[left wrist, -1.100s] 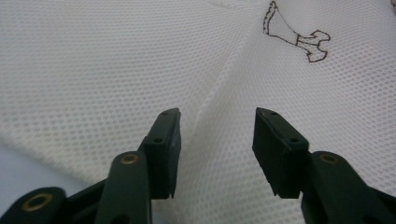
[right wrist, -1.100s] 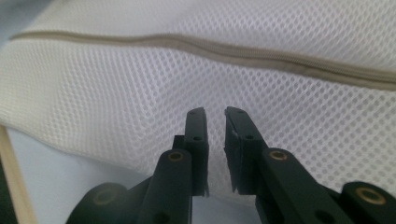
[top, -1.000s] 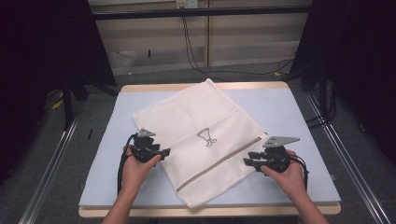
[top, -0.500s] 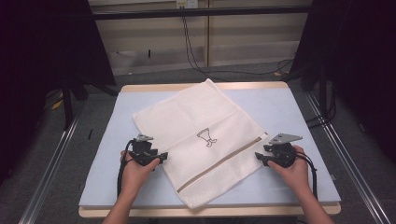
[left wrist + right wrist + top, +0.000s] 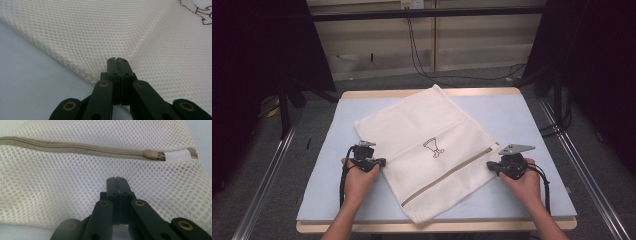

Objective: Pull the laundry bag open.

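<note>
Both grippers, since the earlier frame: jaws have just closed, right one shifted slightly nearer. Left gripper (image 5: 379, 162): pressed together, pinching the mesh bag's (image 5: 427, 150) left edge. Right gripper (image 5: 490, 167): likewise, pinching its right corner near the zip (image 5: 75, 147). Bag: flat, table (image 5: 532, 120) centre. Step: grasp secured. Next: an even, joint lift.

floor (image 5: 272, 165): grey | wall (image 5: 472, 45): pale panels; black cables (image 5: 422, 55)
</note>
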Action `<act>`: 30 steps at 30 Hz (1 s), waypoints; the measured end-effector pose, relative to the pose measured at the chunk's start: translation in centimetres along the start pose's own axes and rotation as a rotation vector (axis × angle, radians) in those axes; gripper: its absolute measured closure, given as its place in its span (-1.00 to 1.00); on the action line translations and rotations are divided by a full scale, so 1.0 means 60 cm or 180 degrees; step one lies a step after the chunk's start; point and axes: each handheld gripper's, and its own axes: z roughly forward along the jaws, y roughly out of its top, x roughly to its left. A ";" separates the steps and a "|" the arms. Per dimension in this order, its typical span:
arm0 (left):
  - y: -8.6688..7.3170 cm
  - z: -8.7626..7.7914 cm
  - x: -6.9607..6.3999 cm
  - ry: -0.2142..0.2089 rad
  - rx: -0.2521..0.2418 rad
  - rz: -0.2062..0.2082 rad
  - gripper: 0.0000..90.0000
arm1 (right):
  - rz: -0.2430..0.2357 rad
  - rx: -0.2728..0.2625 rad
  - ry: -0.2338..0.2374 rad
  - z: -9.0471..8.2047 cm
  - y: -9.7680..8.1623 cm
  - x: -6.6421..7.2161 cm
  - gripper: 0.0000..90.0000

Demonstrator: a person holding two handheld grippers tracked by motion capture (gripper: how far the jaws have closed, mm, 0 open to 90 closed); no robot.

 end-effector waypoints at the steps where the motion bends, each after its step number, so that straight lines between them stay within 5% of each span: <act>1: 0.000 0.000 0.000 0.0000 0.0000 0.0000 1.00 | 0.0023 -0.0013 0.0019 0.000 0.000 -0.001 1.00; 5: 0.010 0.005 0.002 0.0009 0.0046 0.0017 1.00 | 0.0086 -0.0041 0.0072 -0.001 -0.003 -0.005 1.00; 15: 0.041 0.033 0.026 0.0122 -0.0203 0.0025 1.00 | 0.0176 0.0032 0.0294 -0.010 -0.007 0.006 1.00; 17: 0.044 0.039 0.037 0.0055 -0.0292 -0.0124 0.99 | 0.0124 0.0108 0.0485 -0.012 -0.008 0.018 1.00; 19: 0.044 0.031 0.039 0.0034 -0.0320 -0.0135 0.89 | 0.0151 0.0139 0.0638 -0.015 -0.008 0.025 1.00; 21: 0.041 0.022 0.036 -0.0005 -0.0400 -0.0145 0.57 | 0.0182 0.0102 0.0885 -0.016 -0.008 0.032 1.00; 24: 0.038 0.005 0.032 0.0051 -0.0415 -0.0179 0.33 | -0.0074 -0.0094 0.0669 -0.024 0.001 0.038 0.79; 26: 0.032 -0.004 0.029 0.0107 -0.0400 -0.0191 0.19 | -0.0069 -0.0275 0.0392 -0.031 0.007 0.029 0.56; 28: 0.028 -0.007 0.028 0.0109 -0.0326 -0.0186 0.18 | -0.0070 -0.0331 0.0253 -0.035 0.008 0.023 0.57; 30: 0.018 -0.011 0.028 0.0021 -0.0239 -0.0249 0.14 | 0.0065 -0.0412 -0.0058 -0.036 0.004 -0.003 0.31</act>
